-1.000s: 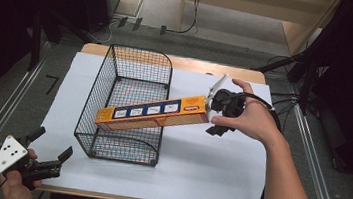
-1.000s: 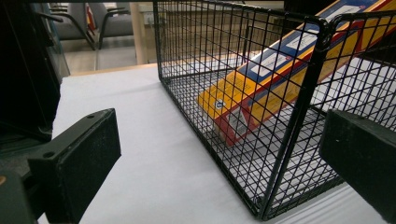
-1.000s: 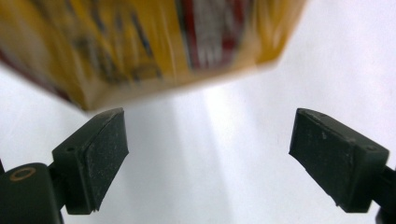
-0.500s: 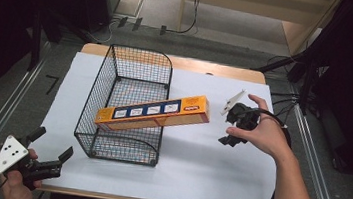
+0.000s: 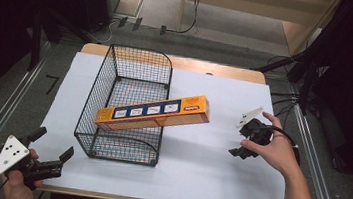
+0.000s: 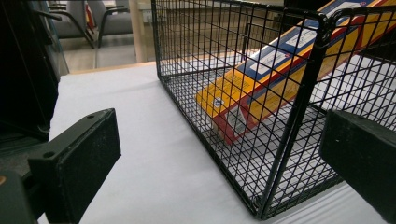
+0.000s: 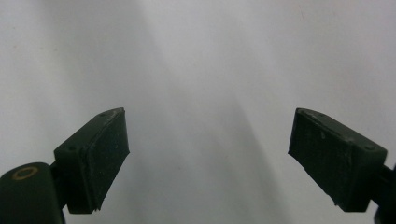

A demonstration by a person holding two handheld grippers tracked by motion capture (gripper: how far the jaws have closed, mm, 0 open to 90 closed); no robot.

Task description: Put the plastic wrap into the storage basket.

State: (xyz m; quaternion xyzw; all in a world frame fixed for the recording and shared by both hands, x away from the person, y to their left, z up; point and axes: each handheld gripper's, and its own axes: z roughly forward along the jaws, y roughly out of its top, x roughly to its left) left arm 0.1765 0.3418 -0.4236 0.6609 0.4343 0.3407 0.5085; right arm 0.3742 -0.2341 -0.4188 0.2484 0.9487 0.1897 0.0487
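While your right gripper point(image 5: 240, 137) is hovering wide open and empty over the white table cover point(image 5: 208, 158), your left gripper point(image 5: 50, 153) is also gaping, gripping nothing. Apart from both, the long orange cardboard box point(image 5: 153, 112) is lying tilted in the black wire basket point(image 5: 127, 119), one end jutting over its rim.

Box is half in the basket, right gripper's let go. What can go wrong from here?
The orange box lies tilted over the wire basket rim, one end sticking out above the white table cover; a nudge might tip it out. The left gripper sits open near the basket's corner and could knock it. The right gripper is open, off the box.
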